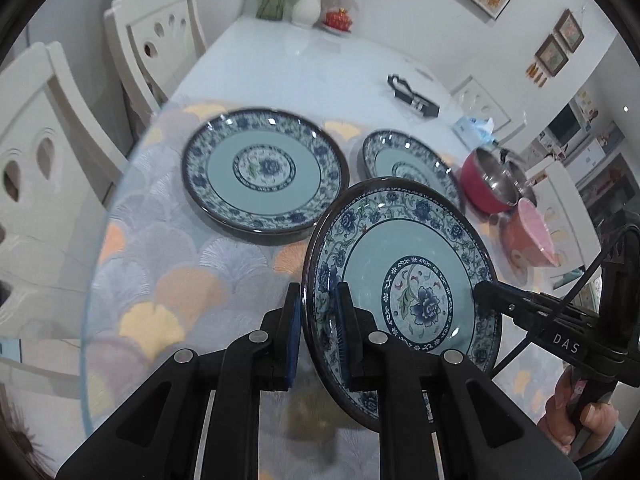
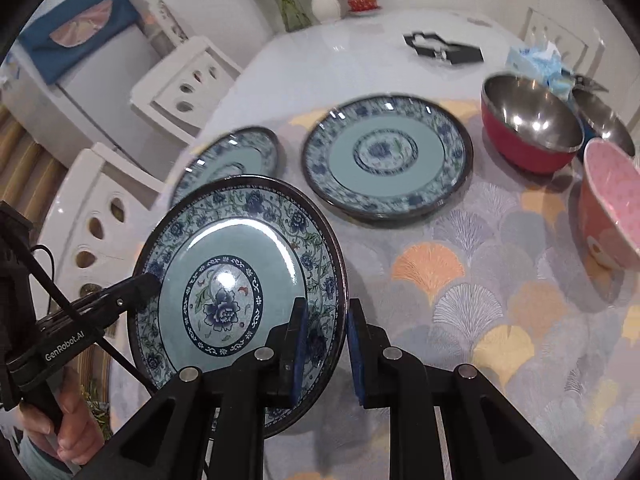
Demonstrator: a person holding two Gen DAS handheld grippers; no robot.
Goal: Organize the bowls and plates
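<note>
The counter (image 1: 280,68) is oval and pale, with a fan-patterned cloth (image 1: 180,272) spread over its near end. White chairs (image 1: 52,168) stand along one side. On the cloth lie two blue-and-white plates: one (image 1: 264,170) flat toward the chairs, another (image 1: 408,160) just beside it, partly hidden in the left view. Past them, toward the other edge, stand a red bowl with a steel lining (image 2: 528,124), a second steel bowl (image 2: 604,120) half behind it, and a pink bowl (image 2: 612,204) nearest.

A third plate (image 2: 240,292) is off the cloth, held tilted almost on edge between both sets of tongs. The left tongs (image 1: 318,320) straddle its rim, one pad on the face and one behind, drawn in close; whether both pads actually press the rim I cannot tell for sure. The right tongs (image 2: 326,336) straddle the opposite rim, and there a small gap seems to show between the outer pad and the plate's edge, so that grip looks loose or not quite made.

The plate looks like glazed ceramic: stiff, fairly heavy, slick under the pads and liable to chip or break if dropped. The raised rim is the sensible place to pinch, deep enough that the pads sit on the patterned band, and it should probably be lowered flat onto one of the resting plates to make a stack.
</note>
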